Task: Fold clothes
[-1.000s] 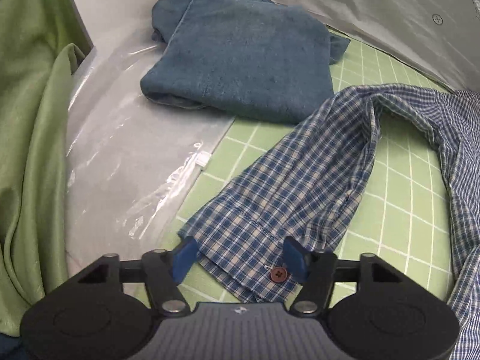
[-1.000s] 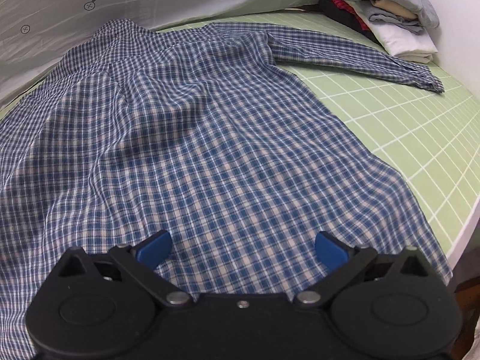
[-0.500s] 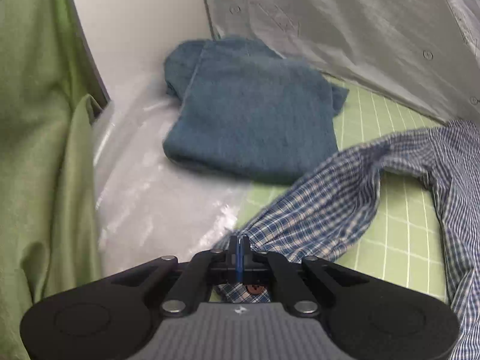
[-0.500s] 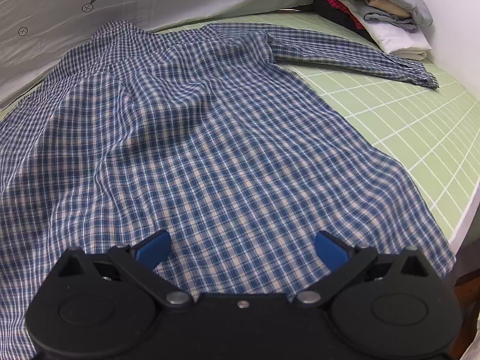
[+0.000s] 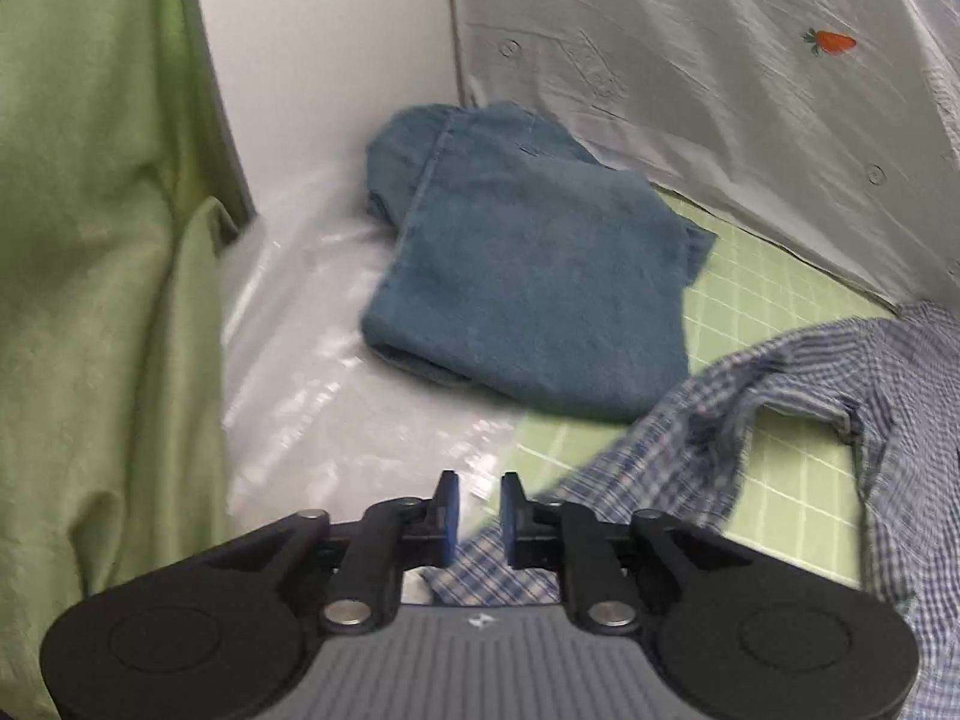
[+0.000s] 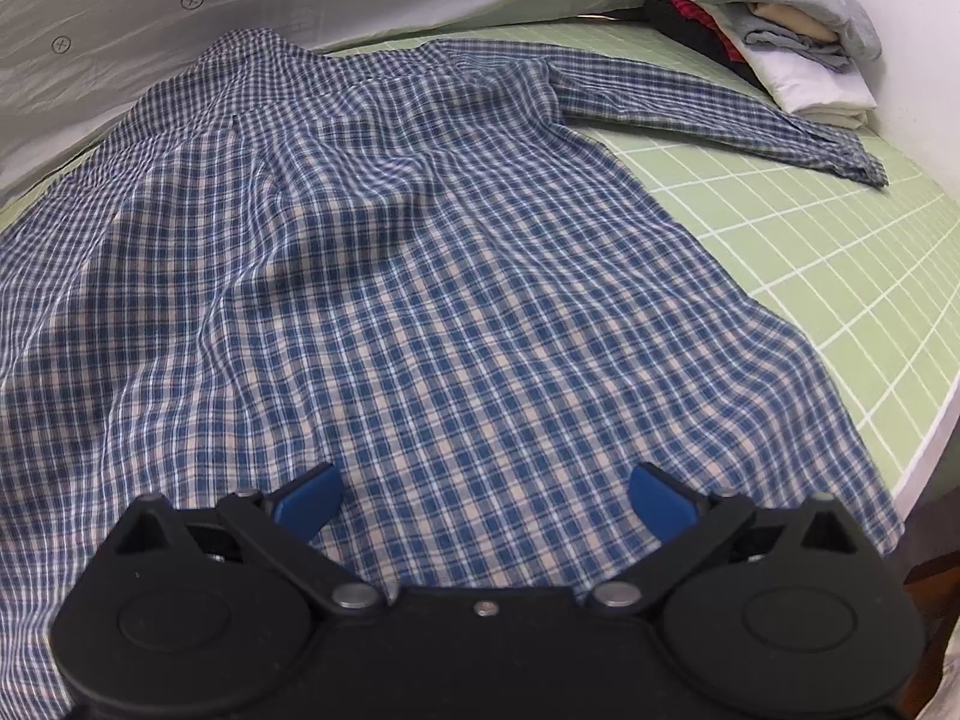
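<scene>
Plaid shirt (image 6: pixel 420 276) sleeve cuff (image 5: pixel 492 570) lies just beneath the left gripper (image 5: pixel 478 516), whose jaws are opening, gripping nothing; right gripper (image 6: pixel 486 498) gapes wide and empty over the hem.

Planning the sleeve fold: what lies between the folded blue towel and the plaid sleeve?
Bare green grid mat, in the left wrist view, between towel and sleeve.
</scene>
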A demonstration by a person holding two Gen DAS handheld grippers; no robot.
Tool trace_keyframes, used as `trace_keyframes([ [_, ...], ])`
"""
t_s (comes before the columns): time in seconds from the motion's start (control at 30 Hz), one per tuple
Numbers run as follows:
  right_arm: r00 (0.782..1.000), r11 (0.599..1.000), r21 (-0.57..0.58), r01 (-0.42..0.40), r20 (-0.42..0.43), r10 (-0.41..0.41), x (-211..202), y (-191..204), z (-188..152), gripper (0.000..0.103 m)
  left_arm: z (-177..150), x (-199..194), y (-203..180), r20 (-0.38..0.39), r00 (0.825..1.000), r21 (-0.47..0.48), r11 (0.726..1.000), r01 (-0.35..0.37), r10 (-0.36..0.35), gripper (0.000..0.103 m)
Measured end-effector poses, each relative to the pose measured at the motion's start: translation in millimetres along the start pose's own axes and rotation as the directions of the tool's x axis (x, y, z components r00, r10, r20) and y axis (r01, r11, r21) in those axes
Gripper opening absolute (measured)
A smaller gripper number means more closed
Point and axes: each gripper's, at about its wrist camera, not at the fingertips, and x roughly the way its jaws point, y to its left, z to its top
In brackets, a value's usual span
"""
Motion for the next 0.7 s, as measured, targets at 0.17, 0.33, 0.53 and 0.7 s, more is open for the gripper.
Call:
trace_keyframes([
  [0.17, 0.998, 0.997, -0.069, 0.044, 0.056, -0.040, -7.0, -24.5, 10.1, 0.103, -25.7, 3.0, -59.8, -0.082, 0.991, 0.172, 0.978, 0.122, -0.109, 0.053],
  [0.33, 0.996, 0.998, -0.035, 0.059, 0.064, -0.057, 1.7, -73.5, 28.7, 0.094, -54.7, 0.9, -121.9, -0.166, 0.964, 0.317, 0.915, 0.252, -0.208, 0.067],
  [0.53, 1.000, 1.000, -0.005, -0.011, 0.011, 0.011, 21.0, -122.6, 41.9, 0.069, -92.2, 3.1, -181.0, -0.266, 0.930, 0.343, 0.877, 0.337, -0.254, 0.071],
  [0.7, 0.993, 0.991, -0.062, -0.122, -0.008, 0.122, 24.2, -131.6, 43.2, 0.024, -112.6, 4.4, -212.9, -0.281, 0.932, 0.268, 0.913, 0.306, -0.230, 0.071],
])
